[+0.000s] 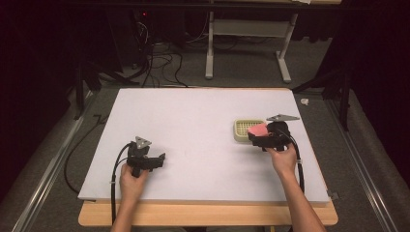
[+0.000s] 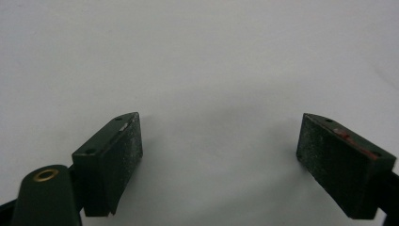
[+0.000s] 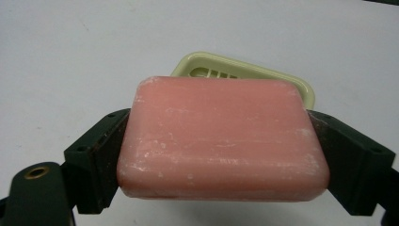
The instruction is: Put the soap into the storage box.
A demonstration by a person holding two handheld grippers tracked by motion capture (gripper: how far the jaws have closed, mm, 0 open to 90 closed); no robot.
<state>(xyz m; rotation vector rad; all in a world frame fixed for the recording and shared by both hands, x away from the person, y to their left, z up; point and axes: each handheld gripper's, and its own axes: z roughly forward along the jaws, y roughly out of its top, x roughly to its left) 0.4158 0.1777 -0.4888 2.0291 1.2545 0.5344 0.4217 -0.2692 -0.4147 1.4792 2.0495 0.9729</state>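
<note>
Right gripper (image 3: 221,155): I have it clamped on the pink soap bar (image 3: 221,141), one jaw pressed against each short end, so the bar's long axis runs straight across from jaw to jaw.

Soap position: I see the bar lifted off the white table (image 1: 193,121), held flat, hanging at the near right edge of the soap dish (image 1: 248,129) in the high view.

Key relation: in the right gripper view the pale green dish (image 3: 287,77) lies directly ahead of the jaws, beyond the bar and lower than it; its slotted floor peeks out behind the bar's far edge. The dish's long side looks roughly in line with the bar's long axis, perhaps slightly skewed.

Coming move, as I judge it: carry the bar forward over the dish, then lower and let go. Little turning should be needed.

Left gripper (image 2: 221,150): I hold it low over bare table at the near left, jaws spread wide with nothing between them.

Nearer hand: the right one by far; the left is well apart from both soap and dish.

Risk: the bar may catch the dish's near rim if lowered early.
</note>
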